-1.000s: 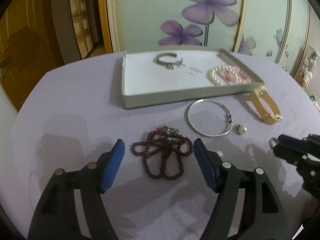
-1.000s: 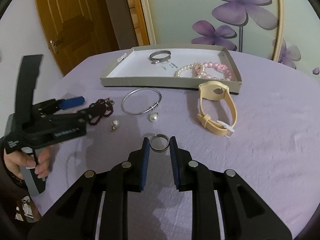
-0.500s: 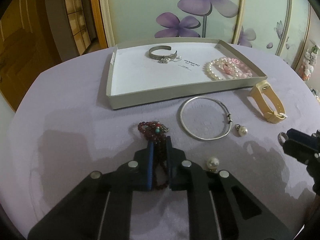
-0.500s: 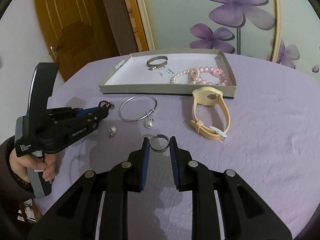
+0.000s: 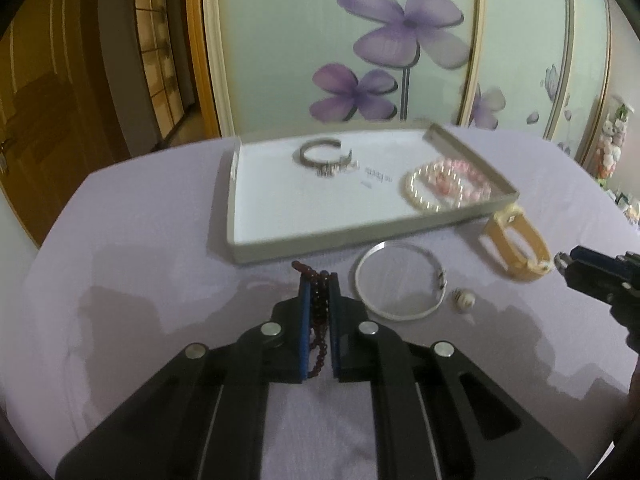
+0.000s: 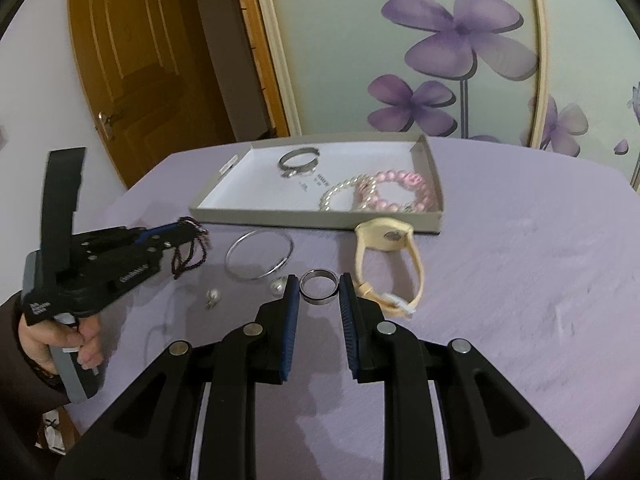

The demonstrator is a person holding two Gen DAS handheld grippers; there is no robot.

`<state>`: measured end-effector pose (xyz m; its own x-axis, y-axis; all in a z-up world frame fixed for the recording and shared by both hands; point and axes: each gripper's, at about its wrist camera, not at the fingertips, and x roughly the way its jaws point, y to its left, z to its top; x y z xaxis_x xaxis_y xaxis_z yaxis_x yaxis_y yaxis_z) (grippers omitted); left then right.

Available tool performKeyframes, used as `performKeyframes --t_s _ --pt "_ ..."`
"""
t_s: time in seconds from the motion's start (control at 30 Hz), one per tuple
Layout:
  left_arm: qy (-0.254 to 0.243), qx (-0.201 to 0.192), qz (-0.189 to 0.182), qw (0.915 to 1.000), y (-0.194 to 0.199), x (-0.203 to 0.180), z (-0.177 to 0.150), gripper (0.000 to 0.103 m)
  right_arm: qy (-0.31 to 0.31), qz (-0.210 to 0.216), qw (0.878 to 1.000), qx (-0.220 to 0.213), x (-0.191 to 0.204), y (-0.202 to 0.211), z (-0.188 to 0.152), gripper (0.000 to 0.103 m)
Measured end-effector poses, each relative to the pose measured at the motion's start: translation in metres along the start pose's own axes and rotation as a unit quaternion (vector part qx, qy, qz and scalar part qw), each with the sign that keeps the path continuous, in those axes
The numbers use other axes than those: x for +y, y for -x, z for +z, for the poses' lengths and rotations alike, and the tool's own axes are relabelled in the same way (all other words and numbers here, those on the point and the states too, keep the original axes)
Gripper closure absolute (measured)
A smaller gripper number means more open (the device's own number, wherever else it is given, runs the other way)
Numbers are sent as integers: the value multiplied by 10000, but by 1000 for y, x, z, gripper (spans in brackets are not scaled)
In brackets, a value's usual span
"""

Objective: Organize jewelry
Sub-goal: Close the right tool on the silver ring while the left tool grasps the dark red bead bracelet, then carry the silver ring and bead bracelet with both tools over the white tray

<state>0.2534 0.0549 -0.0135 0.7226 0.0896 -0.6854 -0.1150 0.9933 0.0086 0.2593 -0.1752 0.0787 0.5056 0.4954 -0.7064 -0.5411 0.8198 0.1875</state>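
My left gripper (image 5: 319, 280) is shut on a dark red bead bracelet (image 5: 318, 312), whose loops hang below the fingers above the cloth (image 6: 192, 256). Between the blue pads of my right gripper (image 6: 319, 286) sits a silver ring (image 6: 318, 286), held just above the purple tablecloth. The grey tray (image 5: 360, 236) with a white floor lies beyond both, holding a silver cuff bracelet (image 5: 322, 156) and pearl and pink bead bracelets (image 5: 444, 184). In the right wrist view the same tray (image 6: 312, 216) is straight ahead.
On the cloth before the tray lie a silver bangle (image 5: 400, 284), a pearl earring (image 5: 464, 300), a second pearl earring (image 6: 212, 296) and a beige wristband (image 6: 384, 256). A person's hand (image 6: 60, 340) holds the left tool. A wooden door (image 6: 132, 68) stands at back left.
My left gripper closed around the red bead bracelet and lifted it off the cloth toward the tray. My right gripper rose slightly with the ring still between its pads.
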Motion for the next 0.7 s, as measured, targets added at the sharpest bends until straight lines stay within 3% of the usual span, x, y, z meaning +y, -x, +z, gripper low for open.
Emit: performKeyframes --t_s 0.33,0.7 --pt "13 -526 59 9986 13 0 34 95 18 -170 9994 -296 -17 4 19 82" --pt "83 -806 58 9967 0 -5 86 95 158 -168 9988 -424 -23 -9 44 82"
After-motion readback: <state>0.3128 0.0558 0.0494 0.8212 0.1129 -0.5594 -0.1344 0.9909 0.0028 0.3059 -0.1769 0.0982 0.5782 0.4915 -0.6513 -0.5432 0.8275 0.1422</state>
